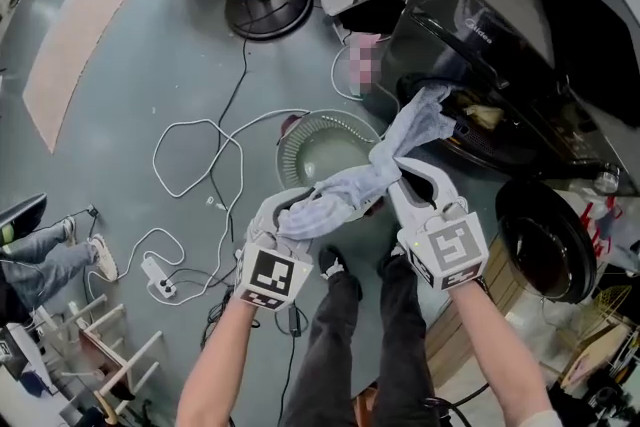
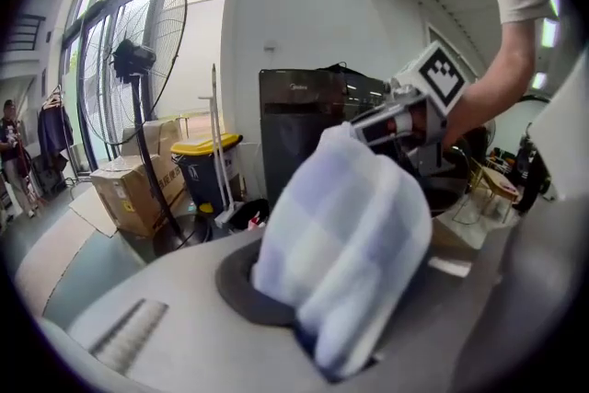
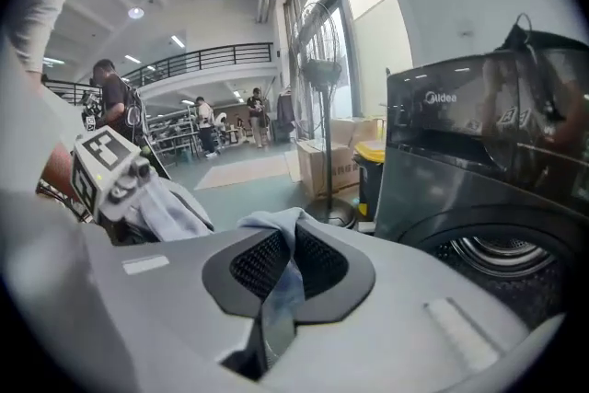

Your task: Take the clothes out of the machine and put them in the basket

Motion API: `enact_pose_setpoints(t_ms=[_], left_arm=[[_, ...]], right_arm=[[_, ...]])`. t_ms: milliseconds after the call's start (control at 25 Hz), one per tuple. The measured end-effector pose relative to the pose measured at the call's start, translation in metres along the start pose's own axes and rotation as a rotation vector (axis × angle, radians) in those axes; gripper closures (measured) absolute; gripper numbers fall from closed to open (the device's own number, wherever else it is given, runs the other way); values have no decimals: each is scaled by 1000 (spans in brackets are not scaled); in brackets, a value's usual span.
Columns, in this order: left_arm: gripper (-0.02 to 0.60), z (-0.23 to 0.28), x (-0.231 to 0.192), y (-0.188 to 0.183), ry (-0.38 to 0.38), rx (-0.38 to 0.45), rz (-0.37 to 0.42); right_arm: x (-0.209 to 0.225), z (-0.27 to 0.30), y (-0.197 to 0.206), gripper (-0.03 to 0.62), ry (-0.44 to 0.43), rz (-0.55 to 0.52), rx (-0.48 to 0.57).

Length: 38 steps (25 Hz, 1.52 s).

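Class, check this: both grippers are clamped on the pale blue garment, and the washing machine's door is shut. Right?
No: the door stands open, as the head view shows. Both the left gripper and right gripper do clamp the garment.

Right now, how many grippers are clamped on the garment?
2. The left gripper is shut on the near end of the blue-grey garment; the right gripper pinches it further along, toward the washing machine.

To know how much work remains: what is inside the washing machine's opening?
A pale blue garment hangs out of the washing machine opening, and a beige piece lies just inside. The deeper drum is dark and cannot be seen.
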<state>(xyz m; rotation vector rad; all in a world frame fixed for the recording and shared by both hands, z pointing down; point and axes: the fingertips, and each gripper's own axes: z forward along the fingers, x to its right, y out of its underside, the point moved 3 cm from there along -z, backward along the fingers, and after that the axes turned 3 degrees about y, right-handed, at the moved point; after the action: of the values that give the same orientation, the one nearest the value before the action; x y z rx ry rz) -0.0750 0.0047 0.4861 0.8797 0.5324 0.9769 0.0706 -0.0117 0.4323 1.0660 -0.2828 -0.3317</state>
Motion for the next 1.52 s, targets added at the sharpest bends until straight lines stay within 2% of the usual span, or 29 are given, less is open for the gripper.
enact_pose_setpoints(t_ms=[200, 280, 320, 360, 560, 760, 920, 1000, 1040, 1120, 1160, 1240, 1320, 1400, 1480, 1520], left_arm=[[464, 24, 14, -12, 18, 15, -8], [413, 30, 18, -16, 55, 26, -13], [367, 32, 21, -19, 77, 35, -14], [357, 34, 23, -21, 91, 48, -13], [214, 44, 22, -39, 96, 112, -2], [155, 50, 43, -54, 222, 144, 77], [115, 55, 54, -61, 270, 159, 95], [112, 59, 58, -71, 285, 185, 127], [114, 59, 59, -77, 282, 204, 145], [138, 54, 58, -90, 259, 240, 162], [209, 51, 57, -97, 247, 252, 158], [448, 47, 53, -107, 219, 268, 123], [471, 47, 46, -107, 191, 264, 92], [476, 48, 38, -100, 169, 247, 113], [477, 46, 35, -95, 170, 221, 138], [477, 44, 36, -94, 178, 206, 151]], right_arm=[[-35, -14, -33, 579, -86, 33, 44], [-51, -16, -40, 579, -125, 30, 46], [-58, -16, -42, 579, -143, 23, 44], [-64, -16, -44, 579, -158, 16, 42], [-85, -21, -51, 579, -210, 25, 25], [-73, -28, -62, 579, -199, -47, 24], [-87, -35, -69, 579, -286, -172, 9], [-99, -39, -66, 579, -320, -244, -16], [-102, -39, -67, 584, -334, -260, -4], [-98, -38, -73, 583, -374, -218, 40], [-93, -38, -76, 583, -389, -194, 56], [-82, -40, -79, 582, -391, -177, 68], [-65, -43, -75, 582, -339, -114, 59], [-44, -45, -63, 580, -289, -69, 33], [-25, -45, -45, 503, -264, -95, 0], [-18, -44, -34, 494, -259, -108, -17]])
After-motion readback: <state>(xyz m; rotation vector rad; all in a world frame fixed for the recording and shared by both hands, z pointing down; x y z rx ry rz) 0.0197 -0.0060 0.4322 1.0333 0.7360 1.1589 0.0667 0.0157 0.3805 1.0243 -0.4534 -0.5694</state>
